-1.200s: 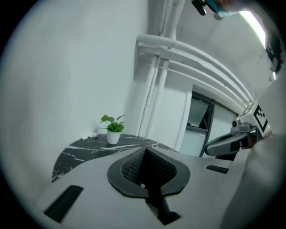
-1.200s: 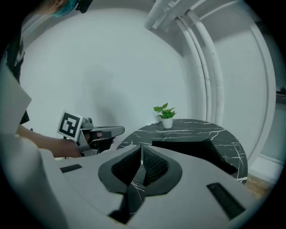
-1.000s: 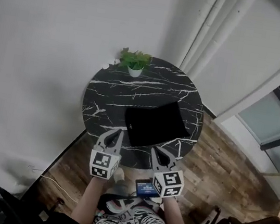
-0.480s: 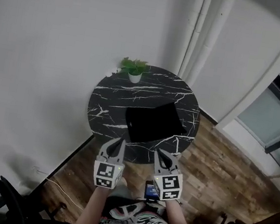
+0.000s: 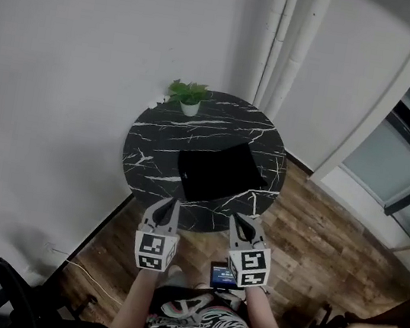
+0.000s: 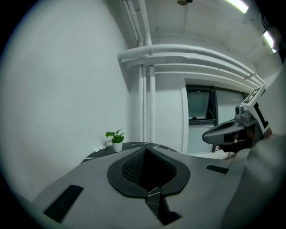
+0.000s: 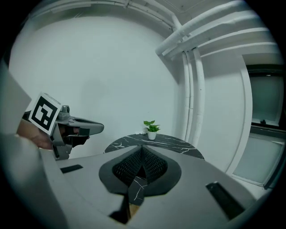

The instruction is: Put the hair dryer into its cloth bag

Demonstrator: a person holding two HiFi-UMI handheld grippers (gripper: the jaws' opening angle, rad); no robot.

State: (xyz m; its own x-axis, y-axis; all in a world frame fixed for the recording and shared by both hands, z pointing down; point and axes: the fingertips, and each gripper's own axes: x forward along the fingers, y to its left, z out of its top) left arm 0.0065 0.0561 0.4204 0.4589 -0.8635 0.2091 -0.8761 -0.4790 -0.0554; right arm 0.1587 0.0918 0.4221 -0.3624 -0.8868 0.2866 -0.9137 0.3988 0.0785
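left gripper and right gripper: jaws pressed together, holding nothing, short of table. cloth bag lying mid-table; hair dryer not visible outside it. fits dryer bagged or absent; step unsettled.

on the table the cloth bag lies near the middle, the potted plant at the far edge. the left gripper and right gripper are before the near edge.

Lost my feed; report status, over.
Left gripper, right gripper shut, empty, short of table. Cloth bag flat on it; hair dryer not in sight. Potted plant at far edge, clear of bag.
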